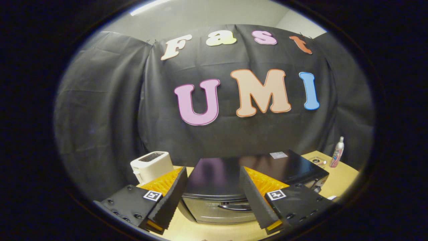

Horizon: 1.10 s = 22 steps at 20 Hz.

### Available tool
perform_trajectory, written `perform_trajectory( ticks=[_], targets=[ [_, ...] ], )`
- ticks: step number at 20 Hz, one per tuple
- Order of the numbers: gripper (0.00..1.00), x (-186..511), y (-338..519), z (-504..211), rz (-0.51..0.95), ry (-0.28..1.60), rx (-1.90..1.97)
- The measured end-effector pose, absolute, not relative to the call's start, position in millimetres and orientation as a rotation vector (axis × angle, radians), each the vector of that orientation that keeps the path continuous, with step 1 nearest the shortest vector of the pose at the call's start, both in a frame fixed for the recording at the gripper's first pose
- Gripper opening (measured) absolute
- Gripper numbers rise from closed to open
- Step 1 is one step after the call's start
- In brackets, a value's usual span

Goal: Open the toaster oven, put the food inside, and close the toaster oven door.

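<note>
**Open gripper above a closed toaster oven**

The gripper (213,187) hangs with fingers spread wide, holding nothing. Between and just beyond them sits the toaster oven (234,177) on a wooden table (337,179), door shut. A white toaster (151,165) stands beside it; a spray bottle (337,152) stands farther off.

A white pop-up toaster (151,164) stands on the wooden bench (341,180); well apart from it, a slim spray bottle (337,152) stands beside a small clear dish (318,162).

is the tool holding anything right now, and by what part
Nothing is held. The tool is open, its fingers spread apart above the toaster oven, whose door handle shows between them, untouched.
</note>
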State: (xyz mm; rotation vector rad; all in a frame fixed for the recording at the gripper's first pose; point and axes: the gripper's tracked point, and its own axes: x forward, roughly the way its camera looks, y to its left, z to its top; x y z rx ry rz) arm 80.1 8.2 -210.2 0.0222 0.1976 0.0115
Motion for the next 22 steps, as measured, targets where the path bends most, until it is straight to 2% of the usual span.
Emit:
perform_trajectory(
  ticks=[6,22],
  targets=[
    [0.97,95.8,0.9,-246.8,-0.004,0.234,0.046],
    [0.95,82.0,-1.9,-245.0,-0.009,0.068,-0.007]
  ],
)
